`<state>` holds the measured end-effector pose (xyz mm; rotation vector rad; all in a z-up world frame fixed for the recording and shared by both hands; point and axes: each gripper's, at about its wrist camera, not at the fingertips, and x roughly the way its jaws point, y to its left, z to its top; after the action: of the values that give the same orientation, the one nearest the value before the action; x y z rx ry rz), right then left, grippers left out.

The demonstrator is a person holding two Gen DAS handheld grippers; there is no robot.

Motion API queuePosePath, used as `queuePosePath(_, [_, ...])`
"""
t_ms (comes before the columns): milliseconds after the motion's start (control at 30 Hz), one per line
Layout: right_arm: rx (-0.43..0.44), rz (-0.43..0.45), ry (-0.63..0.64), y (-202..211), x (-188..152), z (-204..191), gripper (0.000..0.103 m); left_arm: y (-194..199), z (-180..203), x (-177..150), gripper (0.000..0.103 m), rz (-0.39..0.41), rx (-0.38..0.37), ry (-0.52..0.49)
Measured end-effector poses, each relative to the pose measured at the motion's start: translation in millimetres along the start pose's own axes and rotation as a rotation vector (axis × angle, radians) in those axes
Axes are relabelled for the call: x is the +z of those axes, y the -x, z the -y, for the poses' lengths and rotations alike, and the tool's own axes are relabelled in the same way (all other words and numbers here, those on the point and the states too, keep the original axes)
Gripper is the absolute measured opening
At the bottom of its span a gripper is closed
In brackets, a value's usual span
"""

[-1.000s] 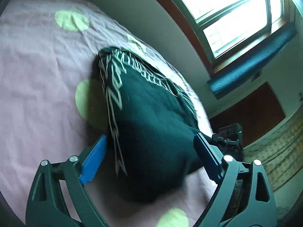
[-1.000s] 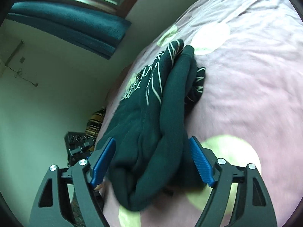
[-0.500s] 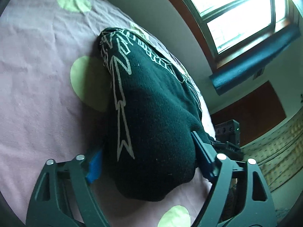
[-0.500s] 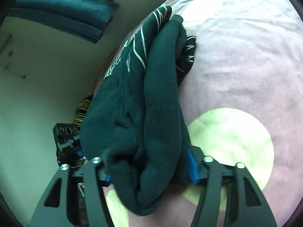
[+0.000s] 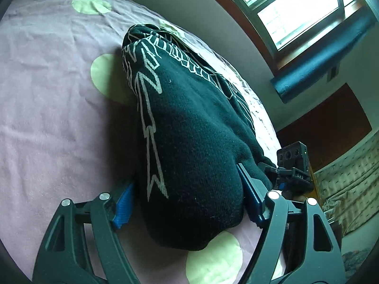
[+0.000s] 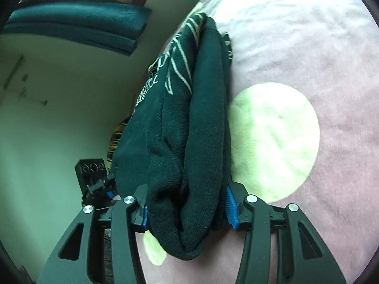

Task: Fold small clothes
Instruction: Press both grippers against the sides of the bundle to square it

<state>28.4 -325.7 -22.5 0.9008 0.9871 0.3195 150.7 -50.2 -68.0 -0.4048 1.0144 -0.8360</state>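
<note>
Your dark green sweater with its white line print lies bunched lengthwise, folded in thick layers, on the pink spotted bedspread.

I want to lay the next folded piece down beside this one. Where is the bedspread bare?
Bare pink bedspread lies wide open on the left gripper's side of the dark green sweater, out to the pale dots. Past the right gripper, more bare spread around the big pale dot. Crowded: both grippers' ends of the bundle and the bed edge nearest the window.
</note>
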Motion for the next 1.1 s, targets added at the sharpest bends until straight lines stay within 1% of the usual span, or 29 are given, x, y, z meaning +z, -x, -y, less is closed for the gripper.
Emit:
queuePosePath(100, [0.013, 0.007, 0.004, -1, 0, 0, 0.048, -1, 0, -2, 0.077, 0.013, -0.004, -0.007])
queuePosePath(133, [0.015, 0.010, 0.007, 9, -12, 0, 0.048, -1, -1, -3, 0.077, 0.018, -0.006, -0.005])
queuePosePath(267, [0.020, 0.030, 0.026, 8, -18, -1, 0.049, 3, -2, -10, 0.078, 0.035, -0.018, -0.002])
queuePosePath(400, [0.020, 0.045, 0.036, 5, -11, -7, 0.049, 4, -3, -11, 0.078, 0.037, -0.021, -0.003])
queuePosePath(1100, [-0.003, 0.078, 0.041, 7, -18, -9, 0.050, 7, -3, -17, 0.079, 0.063, -0.024, 0.006])
